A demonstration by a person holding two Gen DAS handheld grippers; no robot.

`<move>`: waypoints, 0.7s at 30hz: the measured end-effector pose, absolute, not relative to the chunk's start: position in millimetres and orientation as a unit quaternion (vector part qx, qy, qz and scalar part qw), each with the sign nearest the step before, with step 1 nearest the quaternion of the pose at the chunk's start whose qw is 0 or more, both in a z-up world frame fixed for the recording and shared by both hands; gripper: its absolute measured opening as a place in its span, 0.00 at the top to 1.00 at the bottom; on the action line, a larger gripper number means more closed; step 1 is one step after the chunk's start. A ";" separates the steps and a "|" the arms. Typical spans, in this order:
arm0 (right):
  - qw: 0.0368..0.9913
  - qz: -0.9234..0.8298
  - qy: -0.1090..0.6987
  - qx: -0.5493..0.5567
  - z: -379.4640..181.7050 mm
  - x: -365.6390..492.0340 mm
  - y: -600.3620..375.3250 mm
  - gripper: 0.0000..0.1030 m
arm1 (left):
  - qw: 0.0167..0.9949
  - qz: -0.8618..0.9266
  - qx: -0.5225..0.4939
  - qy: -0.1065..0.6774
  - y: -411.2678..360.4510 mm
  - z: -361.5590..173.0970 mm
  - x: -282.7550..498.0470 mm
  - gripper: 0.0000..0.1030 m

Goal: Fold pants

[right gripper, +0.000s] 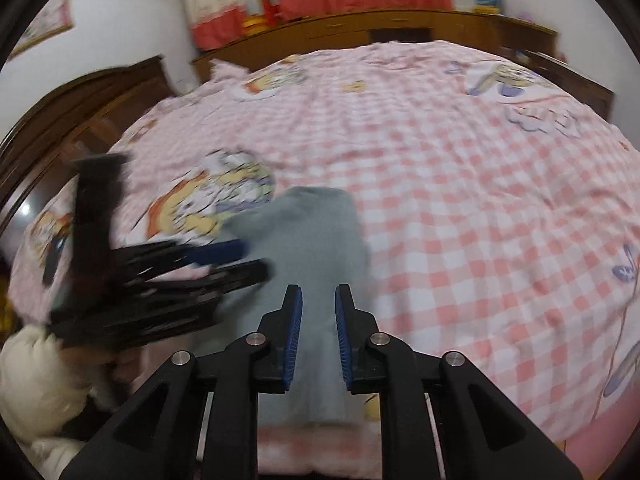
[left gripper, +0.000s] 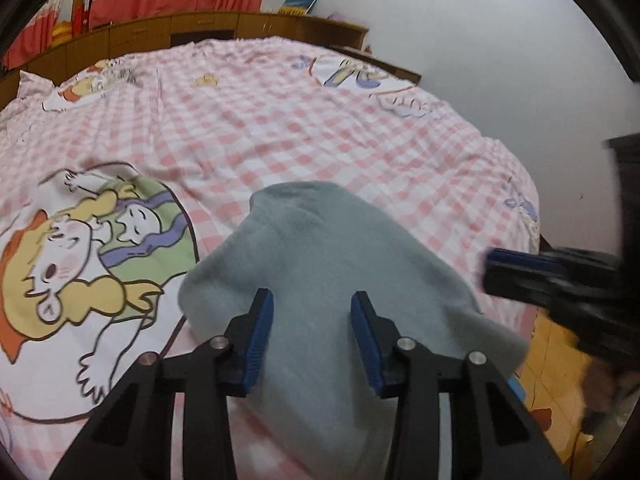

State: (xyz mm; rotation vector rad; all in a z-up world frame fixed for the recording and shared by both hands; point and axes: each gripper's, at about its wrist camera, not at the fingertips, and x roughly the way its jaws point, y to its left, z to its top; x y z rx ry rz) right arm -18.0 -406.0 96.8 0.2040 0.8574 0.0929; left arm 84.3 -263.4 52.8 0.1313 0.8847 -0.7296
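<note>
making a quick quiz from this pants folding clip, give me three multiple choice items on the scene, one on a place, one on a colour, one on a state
1. Where do the pants lie?
A. on the checked bedspread
B. on the floor
C. on the wooden cabinet

2. What colour are the pants?
A. red
B. grey
C. black

3. How does the right gripper stand?
A. clamped on a book
B. jaws apart over the pants, nothing pinched
C. out of view

Answers:
1 A, the pink and white checks show around the cloth.
2 B, both views show grey fabric.
3 B, a gap shows between the blue pads.
</note>
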 end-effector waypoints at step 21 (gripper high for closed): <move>0.886 0.031 0.452 0.099 52.0 -46.4 -418.7 0.68 | 0.806 -0.381 0.068 0.447 -230.2 54.6 1.4 0.38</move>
